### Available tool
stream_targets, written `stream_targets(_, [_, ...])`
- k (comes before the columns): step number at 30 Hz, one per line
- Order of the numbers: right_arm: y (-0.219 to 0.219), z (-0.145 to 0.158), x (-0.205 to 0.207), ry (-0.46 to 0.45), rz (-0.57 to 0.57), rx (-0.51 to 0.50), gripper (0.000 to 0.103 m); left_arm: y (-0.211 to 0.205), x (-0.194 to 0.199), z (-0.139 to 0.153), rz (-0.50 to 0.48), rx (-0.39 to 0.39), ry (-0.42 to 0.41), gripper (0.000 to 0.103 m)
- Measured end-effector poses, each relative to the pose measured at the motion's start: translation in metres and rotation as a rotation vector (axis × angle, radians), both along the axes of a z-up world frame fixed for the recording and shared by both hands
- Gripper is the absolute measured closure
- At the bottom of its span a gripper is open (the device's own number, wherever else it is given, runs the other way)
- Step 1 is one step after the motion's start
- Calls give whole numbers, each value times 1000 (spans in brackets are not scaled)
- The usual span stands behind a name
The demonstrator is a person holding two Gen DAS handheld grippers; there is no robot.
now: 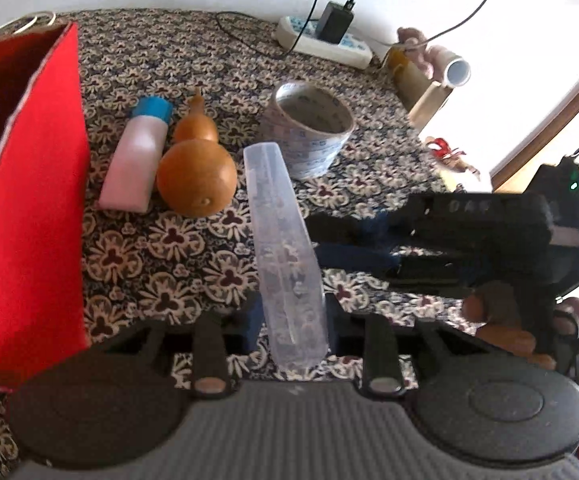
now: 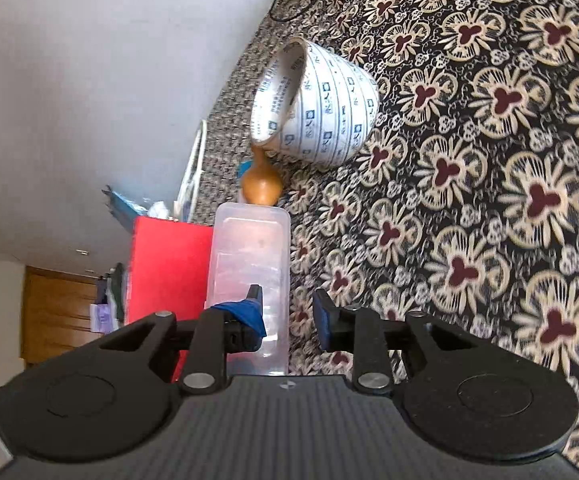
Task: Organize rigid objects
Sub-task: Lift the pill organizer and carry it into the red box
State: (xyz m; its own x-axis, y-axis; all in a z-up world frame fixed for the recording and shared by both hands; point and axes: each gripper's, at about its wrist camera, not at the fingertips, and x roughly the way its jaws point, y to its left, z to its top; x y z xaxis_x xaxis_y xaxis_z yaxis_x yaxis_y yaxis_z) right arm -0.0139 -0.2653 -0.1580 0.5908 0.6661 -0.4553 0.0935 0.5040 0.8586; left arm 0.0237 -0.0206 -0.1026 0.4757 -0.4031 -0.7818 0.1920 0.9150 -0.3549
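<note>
My left gripper (image 1: 291, 320) is shut on a clear plastic case (image 1: 283, 240) and holds it edge-up above the patterned cloth. The case also shows in the right wrist view (image 2: 249, 256). My right gripper (image 2: 287, 314) is open; the case's edge stands between its fingers, by the left one. It shows from the side in the left wrist view (image 1: 353, 240). An orange gourd (image 1: 195, 172), a white bottle with a blue cap (image 1: 137, 160) and a tape roll (image 1: 309, 128) lie on the cloth. A red box (image 1: 29, 200) stands at the left.
A white power strip with a black charger (image 1: 329, 36) lies at the far table edge, cables trailing. Cardboard pieces and a tube (image 1: 449, 76) stand at the back right. The tape roll (image 2: 317, 108) and gourd (image 2: 261, 184) lie beyond the case in the right wrist view.
</note>
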Motion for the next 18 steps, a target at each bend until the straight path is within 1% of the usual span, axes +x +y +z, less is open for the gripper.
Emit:
stream_targets(3, [-4, 2, -13, -24, 2, 91, 92, 6, -7, 8, -2, -47, -8, 74])
stream_targets(7, [1, 13, -29, -73, 34, 156, 92, 20, -18, 20, -7, -138, -16, 74])
stream_targets(10, [18, 34, -38, -145, 70, 160, 91, 27, -27, 35, -6, -150, -55, 74])
stream_targets(13, [35, 57, -40, -208, 90, 125, 91, 39, -36, 52, -2, -159, -105, 74])
stream_targets(18, [80, 87, -25, -274, 136, 89, 92, 70, -50, 80, 5, -158, -190, 74])
